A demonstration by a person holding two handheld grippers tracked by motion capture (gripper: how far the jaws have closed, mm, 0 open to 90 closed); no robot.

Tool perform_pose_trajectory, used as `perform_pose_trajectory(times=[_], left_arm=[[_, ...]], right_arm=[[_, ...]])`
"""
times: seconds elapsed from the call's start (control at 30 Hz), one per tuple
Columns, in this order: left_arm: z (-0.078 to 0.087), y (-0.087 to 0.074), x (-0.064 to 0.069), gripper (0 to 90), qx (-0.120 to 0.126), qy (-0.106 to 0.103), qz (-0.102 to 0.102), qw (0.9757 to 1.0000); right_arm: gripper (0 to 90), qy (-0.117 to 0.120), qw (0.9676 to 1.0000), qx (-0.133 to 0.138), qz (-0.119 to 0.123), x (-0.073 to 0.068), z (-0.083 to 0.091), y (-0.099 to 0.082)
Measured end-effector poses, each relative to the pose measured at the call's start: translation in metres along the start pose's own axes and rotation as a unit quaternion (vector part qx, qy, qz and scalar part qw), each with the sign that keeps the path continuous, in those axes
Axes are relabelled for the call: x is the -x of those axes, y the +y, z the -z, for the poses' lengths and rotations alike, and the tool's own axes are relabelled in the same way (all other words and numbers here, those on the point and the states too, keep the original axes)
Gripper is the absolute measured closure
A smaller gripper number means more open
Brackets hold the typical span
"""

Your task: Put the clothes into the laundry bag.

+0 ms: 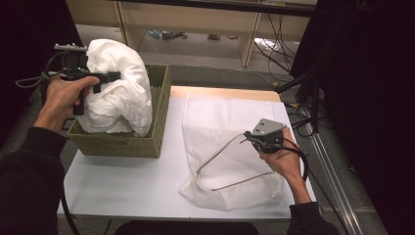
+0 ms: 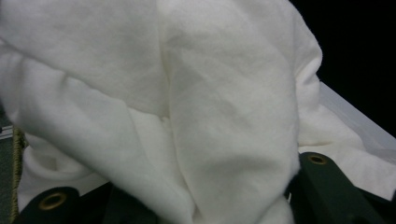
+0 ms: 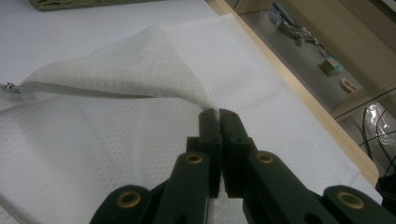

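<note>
High view: at upper left, the left gripper (image 1: 100, 78) is gripping a bunched white cloth (image 1: 120, 88) over the woven basket (image 1: 147, 142); at lower right, the right gripper (image 1: 252, 139) is lifting the mesh bag's (image 1: 220, 122) zippered edge. Left gripper view: the cloth (image 2: 196, 102) is bulging between the jaws. Right gripper view: the jaws are pressing together on a raised corner of the mesh bag (image 3: 140, 70).

1. A white table (image 1: 122, 186) is set in the middle of the room, and a pale wooden edge (image 1: 230, 92) is seen along its far side.
2. Beyond the table, a grey floor (image 1: 205, 51) is lit brightly.
3. Past that floor, light wooden shelving (image 1: 195, 19) is placed.
4. Right of the table, black cables (image 1: 274, 49) are strewn on the floor.
5. Dark curtains (image 1: 372, 73) are hung right of the table, and darkness is found to its left.
</note>
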State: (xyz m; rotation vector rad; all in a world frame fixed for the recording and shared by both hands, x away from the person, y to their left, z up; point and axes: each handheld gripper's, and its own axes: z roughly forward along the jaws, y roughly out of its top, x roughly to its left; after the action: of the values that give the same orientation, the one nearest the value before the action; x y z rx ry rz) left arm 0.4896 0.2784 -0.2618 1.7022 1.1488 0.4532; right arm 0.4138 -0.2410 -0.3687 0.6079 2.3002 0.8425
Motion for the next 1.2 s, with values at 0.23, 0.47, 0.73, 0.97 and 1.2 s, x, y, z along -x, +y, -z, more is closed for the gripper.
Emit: perform_pose_trajectory(times=[0.23, 0.47, 0.73, 0.97, 1.2], left_arm=[[0.019, 0.007, 0.016, 57.4, 0.018, -0.021, -0.005, 0.9996], [0.037, 0.014, 0.028, 58.3, 0.033, -0.041, -0.01, 0.9986], [0.056, 0.024, 0.052, 59.6, 0.045, -0.069, -0.03, 0.9961], [0.083, 0.044, 0.078, 60.1, 0.068, -0.104, -0.037, 0.9916], [0.105, 0.048, 0.118, 60.1, 0.072, -0.154, -0.055, 0.9838]], right_arm=[[89.7, 0.002, 1.0, -0.002, 0.002, -0.001, 0.0, 0.0], [89.7, 0.005, 1.0, 0.0, -0.001, 0.001, 0.0, 0.0], [89.8, 0.003, 1.0, -0.002, -0.008, 0.001, 0.001, 0.0], [89.8, 0.003, 1.0, 0.002, 0.0, 0.004, 0.002, 0.0], [89.8, 0.0, 1.0, 0.003, -0.004, 0.006, 0.003, 0.0]])
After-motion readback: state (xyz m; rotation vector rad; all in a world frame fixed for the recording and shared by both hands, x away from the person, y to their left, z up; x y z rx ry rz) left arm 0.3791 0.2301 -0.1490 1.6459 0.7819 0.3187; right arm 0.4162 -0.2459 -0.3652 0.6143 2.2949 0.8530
